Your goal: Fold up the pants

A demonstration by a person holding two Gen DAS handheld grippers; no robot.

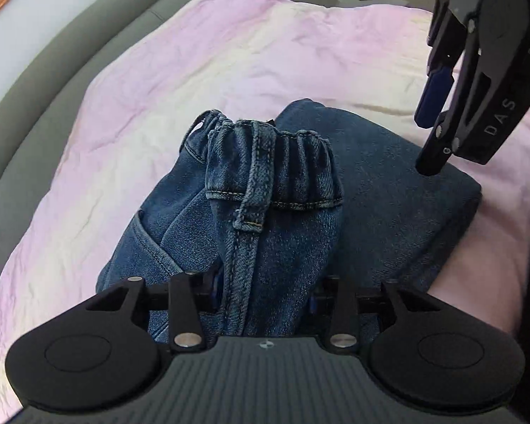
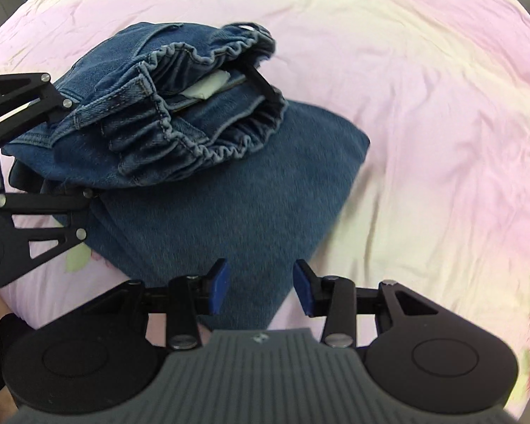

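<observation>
nearest the lens in the left wrist view: the left gripper (image 1: 265,296), closed around a thick bunch of the pants (image 1: 275,233), denim filling the whole gap between the fingers and hiding the pads. nearest in the right wrist view: the right gripper (image 2: 259,291), parted wide and holding nothing, blue pads (image 2: 219,288) bare, poised over the near corner of the folded denim.

spread beneath everything, a pink bedsheet (image 2: 424,106), wrinkled, with a grey padded bed frame (image 1: 42,70) curving along its far edge in the left view. lying on the sheet, the pants already doubled into a flat dark slab (image 2: 229,205), long axis running away from the right gripper toward the upper left. draped over the slab's far half, the elastic waistband (image 2: 208,134), lifted and gaping rather than pressed flat, a pale label (image 2: 208,88) showing inside. seen from the right, the left gripper (image 2: 35,141) sitting at the slab's left edge, clamped on the upper part below the waistband.

the relation that matters, as a judgement: waistband end held up by the left tool, directly ahead of it along its fingers; slab's free corner directly ahead of and closest to the right tool. likely step in hand: laying the waistband half down onto the slab to close the last fold. left nearer the raised part, so lowering and release fall to it; right well placed to pin or square the near corner. risk: bunched elastic springing open, leaving the top layer crooked.
</observation>
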